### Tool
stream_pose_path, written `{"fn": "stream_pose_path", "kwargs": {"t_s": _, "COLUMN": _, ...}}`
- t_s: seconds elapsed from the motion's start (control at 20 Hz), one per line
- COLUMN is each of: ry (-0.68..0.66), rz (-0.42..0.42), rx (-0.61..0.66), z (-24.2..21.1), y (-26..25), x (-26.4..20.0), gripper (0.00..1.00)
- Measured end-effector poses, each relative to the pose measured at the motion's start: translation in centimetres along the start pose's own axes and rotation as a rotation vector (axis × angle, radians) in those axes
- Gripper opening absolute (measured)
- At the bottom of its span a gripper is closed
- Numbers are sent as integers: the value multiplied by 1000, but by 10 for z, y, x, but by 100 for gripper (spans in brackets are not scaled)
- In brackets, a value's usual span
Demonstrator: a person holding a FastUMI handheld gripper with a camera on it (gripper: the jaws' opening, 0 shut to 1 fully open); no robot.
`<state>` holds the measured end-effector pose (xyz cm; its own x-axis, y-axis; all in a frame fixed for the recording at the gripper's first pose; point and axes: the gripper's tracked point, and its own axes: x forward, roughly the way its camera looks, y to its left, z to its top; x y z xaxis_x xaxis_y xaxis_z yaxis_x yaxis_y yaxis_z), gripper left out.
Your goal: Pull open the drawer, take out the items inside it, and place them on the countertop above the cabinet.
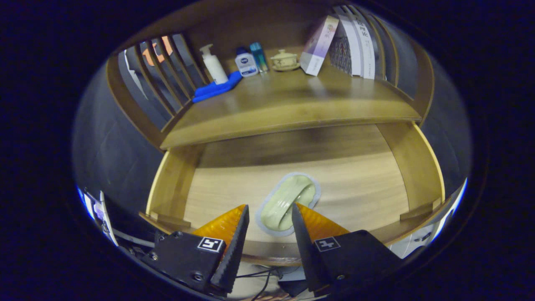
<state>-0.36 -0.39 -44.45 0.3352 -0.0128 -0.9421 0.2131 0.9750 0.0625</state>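
My jaws stand open over a pulled-out wooden drawer (388, 175), gripping nothing, with the gripper (269, 213) poised above the drawer's front edge. Between my two fingertips (241, 217) lies the one item I can see in the drawer: a pale green oval dish or lid with a raised ridge along its middle (288, 200), resting on the drawer floor near the front edge, roughly midway between the side walls. Above the drawer is the tabletop (292, 106), where the item must go. Along its back edge stand a white pump bottle (214, 65), a small white bottle (246, 62), a teal bottle (259, 56), a lidded tea cup on a saucer (284, 59), and leaning books (351, 42); a blue cloth (215, 90) sits near the back left corner. I judge the risks to be these: the dish looks smooth and low, so my jaws may slide off its ridge or tip it; lifting too soon could knock it against the tabletop's overhanging front edge; and setting it down too far back could topple the bottles or the cup.
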Motion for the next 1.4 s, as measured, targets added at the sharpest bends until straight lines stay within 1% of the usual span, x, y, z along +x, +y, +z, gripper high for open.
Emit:
{"fn": "stream_pose_path", "kwargs": {"t_s": 0.25, "ry": 80, "rz": -30, "rx": 34, "z": 0, "y": -7, "x": 26, "gripper": 65}}
{"fn": "stream_pose_path", "kwargs": {"t_s": 0.4, "ry": 100, "rz": -72, "rx": 30, "z": 1, "y": -16, "x": 35, "gripper": 65}}
{"fn": "stream_pose_path", "kwargs": {"t_s": 0.55, "ry": 99, "rz": -103, "rx": -7, "z": 4, "y": -21, "x": 41, "gripper": 65}}
{"fn": "stream_pose_path", "kwargs": {"t_s": 0.7, "ry": 110, "rz": -96, "rx": -18, "z": -2, "y": -20, "x": 47, "gripper": 65}}
{"fn": "stream_pose_path", "kwargs": {"t_s": 0.85, "ry": 88, "rz": -90, "rx": -82, "z": 1, "y": -19, "x": 46, "gripper": 64}}
{"fn": "stream_pose_path", "kwargs": {"t_s": 0.95, "ry": 80, "rz": -92, "rx": -102, "z": 5, "y": -22, "x": 49, "gripper": 54}}
{"fn": "stream_pose_path", "kwargs": {"t_s": 1.15, "ry": 74, "rz": -85, "rx": -74, "z": 8, "y": -25, "x": 48, "gripper": 33}}
{"fn": "stream_pose_path", "kwargs": {"t_s": 1.2, "ry": 78, "rz": -80, "rx": -72, "z": 7, "y": -26, "x": 48, "gripper": 22}}
{"fn": "stream_pose_path", "kwargs": {"t_s": 1.4, "ry": 44, "rz": -89, "rx": -88, "z": 18, "y": -30, "x": 36, "gripper": 20}}
